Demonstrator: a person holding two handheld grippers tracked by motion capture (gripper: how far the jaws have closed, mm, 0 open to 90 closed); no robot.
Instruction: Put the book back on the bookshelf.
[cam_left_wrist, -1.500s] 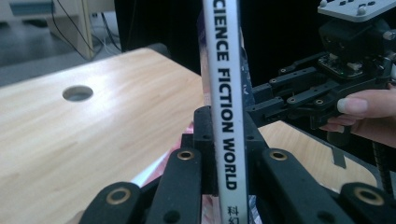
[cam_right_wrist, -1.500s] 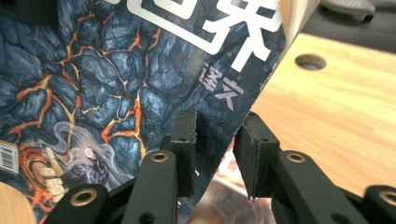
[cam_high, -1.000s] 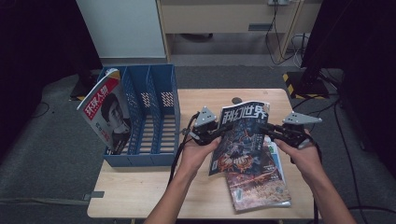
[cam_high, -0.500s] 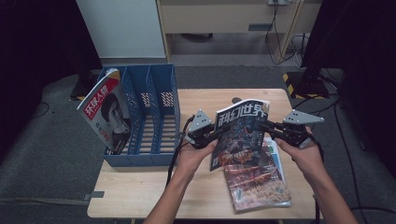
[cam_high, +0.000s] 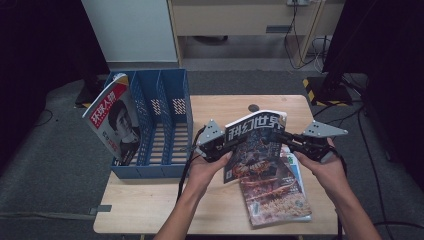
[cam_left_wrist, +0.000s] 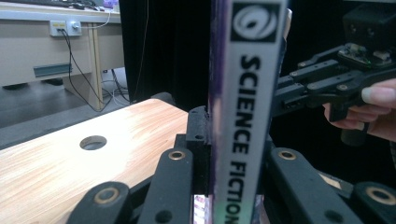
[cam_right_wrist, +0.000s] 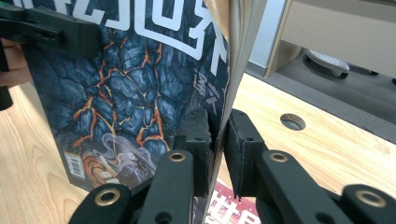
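A science fiction magazine (cam_high: 256, 142) with a dark blue rocky cover stands upright above the table, held between both grippers. My left gripper (cam_high: 226, 145) is shut on its spine side; in the left gripper view the white spine (cam_left_wrist: 245, 116) sits between my jaws at the left gripper (cam_left_wrist: 233, 140). My right gripper (cam_high: 289, 141) is shut on the page edge; in the right gripper view the cover (cam_right_wrist: 130, 88) runs to the left of the right gripper (cam_right_wrist: 218, 135). A second magazine (cam_high: 275, 197) lies flat on the table beneath.
A blue file rack (cam_high: 167, 120) with several slots stands at the table's left. A magazine with a portrait cover (cam_high: 112, 122) leans in its leftmost slot. The wooden table (cam_high: 210, 110) has a round cable hole (cam_high: 253, 107) near its far edge.
Both grippers have carried the upright magazine slightly to the left, toward the blue rack. Their grip on it is unchanged.
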